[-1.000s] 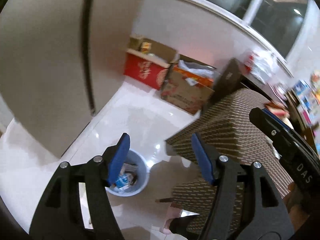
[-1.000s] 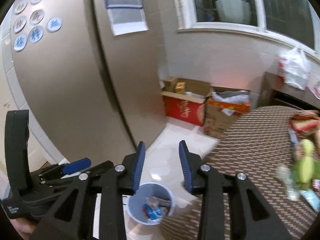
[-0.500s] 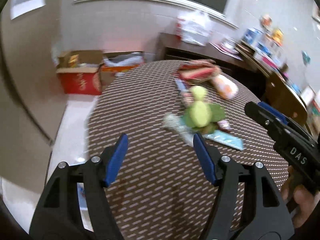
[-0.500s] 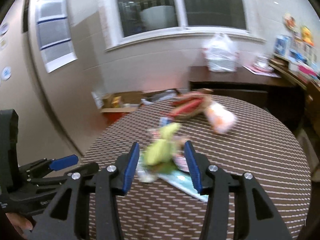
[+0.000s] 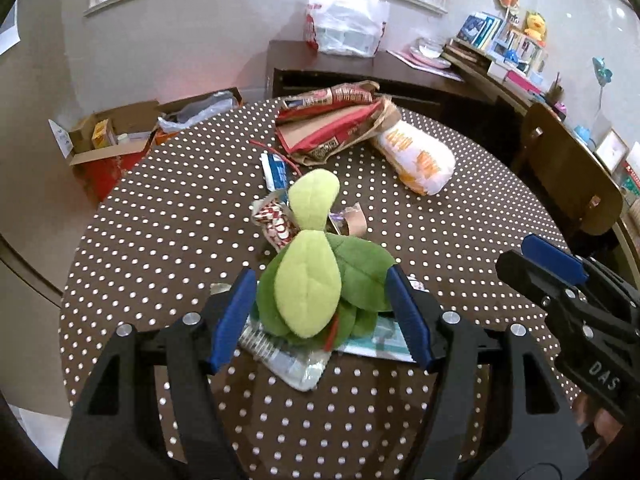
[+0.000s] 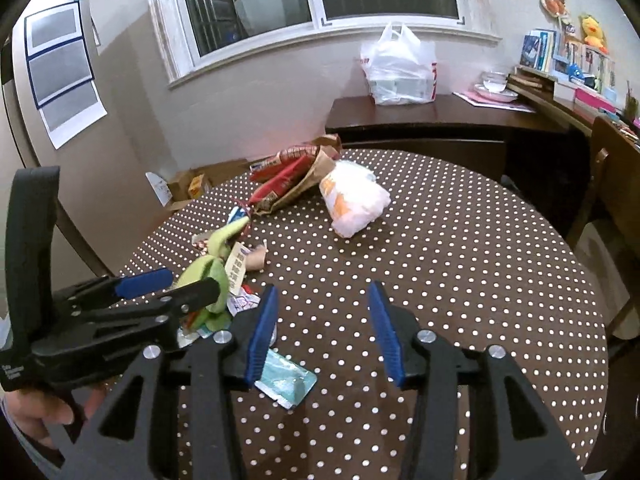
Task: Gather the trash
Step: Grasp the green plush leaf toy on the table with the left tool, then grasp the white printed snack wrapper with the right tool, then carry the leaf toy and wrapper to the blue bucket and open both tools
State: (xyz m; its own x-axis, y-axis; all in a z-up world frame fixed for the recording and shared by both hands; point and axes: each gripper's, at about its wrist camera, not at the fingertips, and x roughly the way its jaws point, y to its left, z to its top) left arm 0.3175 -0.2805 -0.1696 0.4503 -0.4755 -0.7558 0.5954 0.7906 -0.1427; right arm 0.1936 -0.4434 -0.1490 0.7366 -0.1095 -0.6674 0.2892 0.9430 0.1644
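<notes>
A green plush toy [image 5: 316, 280] lies on the dotted table [image 5: 160, 240] over a clear wrapper [image 5: 292, 364] and a teal wrapper [image 5: 380, 344]. My left gripper [image 5: 320, 316] hovers at the plush with a blue pad on each side. Its jaws are closing slightly, and no pad presses on the plush. My right gripper [image 6: 324, 334] is open with only bare cloth between its pads, and the teal wrapper [image 6: 286, 384] lies under its left finger. A checked wrapper [image 5: 274, 220], a blue-white packet [image 5: 276, 172], a brown-red paper bag [image 5: 336, 120] and a white-orange bag [image 5: 420, 160] lie farther back.
A dark sideboard [image 6: 440, 120] behind the table carries a white plastic bag [image 6: 396, 68]. Open cardboard boxes [image 5: 116, 136] stand on the floor at the far left. A wooden chair [image 5: 568, 176] stands at the table's right edge, with cluttered shelves [image 6: 568, 60] beyond it.
Both views have swung from the floor bin and the tall beige cabinet onto the table. The plush now sits between the left pads. The right jaws have spread wider.
</notes>
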